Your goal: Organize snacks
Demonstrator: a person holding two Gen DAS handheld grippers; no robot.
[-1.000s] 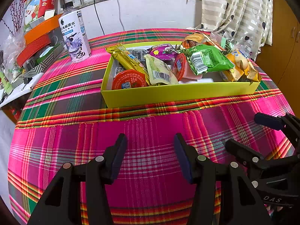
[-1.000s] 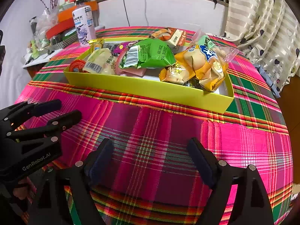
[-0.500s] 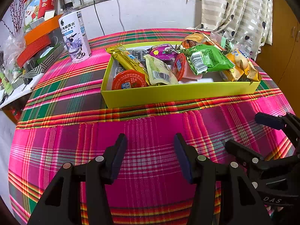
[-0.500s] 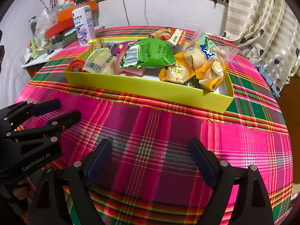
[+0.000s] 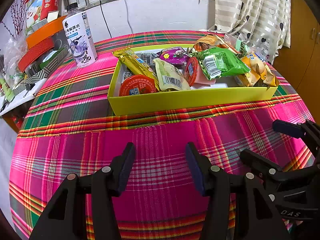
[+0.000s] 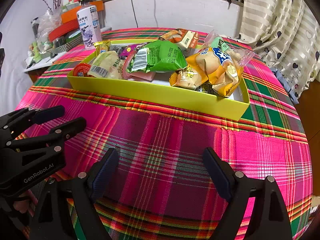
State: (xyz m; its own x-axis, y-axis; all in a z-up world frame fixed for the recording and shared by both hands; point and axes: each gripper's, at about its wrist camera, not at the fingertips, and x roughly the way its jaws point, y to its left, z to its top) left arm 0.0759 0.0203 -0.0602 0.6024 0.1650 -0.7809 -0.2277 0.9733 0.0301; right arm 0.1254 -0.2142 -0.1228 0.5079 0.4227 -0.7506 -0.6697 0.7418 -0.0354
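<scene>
On the far left, beside the counter (image 5: 66,104), a side shelf holds orange and red tins (image 5: 38,46) and clutter. Next stands a white drink bottle (image 5: 80,38), upright on the plaid tablecloth (image 5: 160,140), just left of the yellow tray (image 5: 180,100). The tray sits toward the back of the counter and holds the snacks: a round red-lidded cup (image 5: 138,86) in its near left corner, a long gold bar (image 5: 136,64) leaning over it, a pale green packet (image 5: 170,76), a purple wrapper (image 5: 174,55) behind, a bright green bag (image 5: 222,64) on a pink-bodied cup (image 5: 194,73), and yellow bread packets (image 6: 216,70) piled at the right end. In front, well apart from the tray, the left gripper (image 5: 160,160) hovers over bare cloth, fingers spread with nothing between them. The right gripper (image 6: 160,166) beside it has its fingers spread wide too, also empty. Striped curtains (image 6: 280,24) hang at the far right.
</scene>
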